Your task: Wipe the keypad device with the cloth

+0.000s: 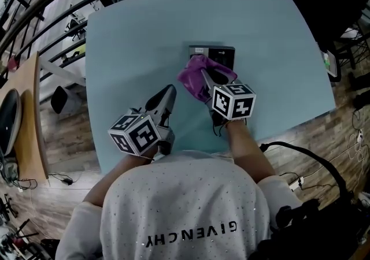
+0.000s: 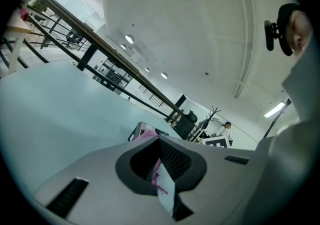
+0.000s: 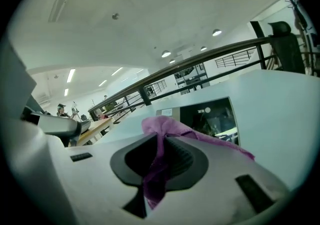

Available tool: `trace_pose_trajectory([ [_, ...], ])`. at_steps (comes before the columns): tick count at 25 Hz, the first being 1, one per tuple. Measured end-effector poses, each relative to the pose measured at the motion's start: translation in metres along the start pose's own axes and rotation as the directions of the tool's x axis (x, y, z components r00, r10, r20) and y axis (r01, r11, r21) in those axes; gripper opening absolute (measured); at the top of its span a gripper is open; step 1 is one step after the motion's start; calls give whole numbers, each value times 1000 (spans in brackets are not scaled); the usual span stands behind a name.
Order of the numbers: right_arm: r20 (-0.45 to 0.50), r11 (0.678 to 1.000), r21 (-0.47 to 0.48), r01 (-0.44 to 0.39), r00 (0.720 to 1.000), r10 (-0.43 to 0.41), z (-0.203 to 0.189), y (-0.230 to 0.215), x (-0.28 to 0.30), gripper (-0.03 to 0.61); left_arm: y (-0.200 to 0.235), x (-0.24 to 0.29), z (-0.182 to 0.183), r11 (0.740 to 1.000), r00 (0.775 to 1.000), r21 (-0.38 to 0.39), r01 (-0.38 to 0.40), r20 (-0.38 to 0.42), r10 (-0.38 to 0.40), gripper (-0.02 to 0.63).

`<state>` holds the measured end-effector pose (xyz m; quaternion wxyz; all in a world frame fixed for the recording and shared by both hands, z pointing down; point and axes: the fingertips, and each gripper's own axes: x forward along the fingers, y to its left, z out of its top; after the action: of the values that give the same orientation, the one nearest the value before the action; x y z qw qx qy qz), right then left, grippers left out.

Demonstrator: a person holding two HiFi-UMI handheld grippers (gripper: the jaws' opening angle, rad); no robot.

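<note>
I have the right gripper (image 1: 203,83) clamped on the purple cloth (image 1: 192,75), which drapes over the near left corner of the keypad device (image 1: 221,55). The device lies flat, dark face up, around the middle of the desk (image 1: 133,39), its long axis parallel to the far edge. My left gripper (image 1: 169,91) sits just left of the cloth, jaws drawn together on nothing, and bare desk stretches to every edge, widest toward the left.
</note>
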<state>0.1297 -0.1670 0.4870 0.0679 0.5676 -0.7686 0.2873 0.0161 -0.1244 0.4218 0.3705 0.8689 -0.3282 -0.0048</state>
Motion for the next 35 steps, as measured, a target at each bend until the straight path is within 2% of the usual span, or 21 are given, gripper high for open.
trace_pose_trajectory([
  [11,42,992,111,65,997,-70,4,-37,-21,49,-8,6,-4,1000,1000,-23,14,-16,-15,5],
  [18,66,985,136,102,992,-112,4,-53,-31,49,-11,9,-12,1000,998,-13,22,-59,-22,5],
  [35,79,953,230,198,972,-221,-8,-95,-62,49,-5,13,-21,999,996,-30,21,-83,-24,5],
])
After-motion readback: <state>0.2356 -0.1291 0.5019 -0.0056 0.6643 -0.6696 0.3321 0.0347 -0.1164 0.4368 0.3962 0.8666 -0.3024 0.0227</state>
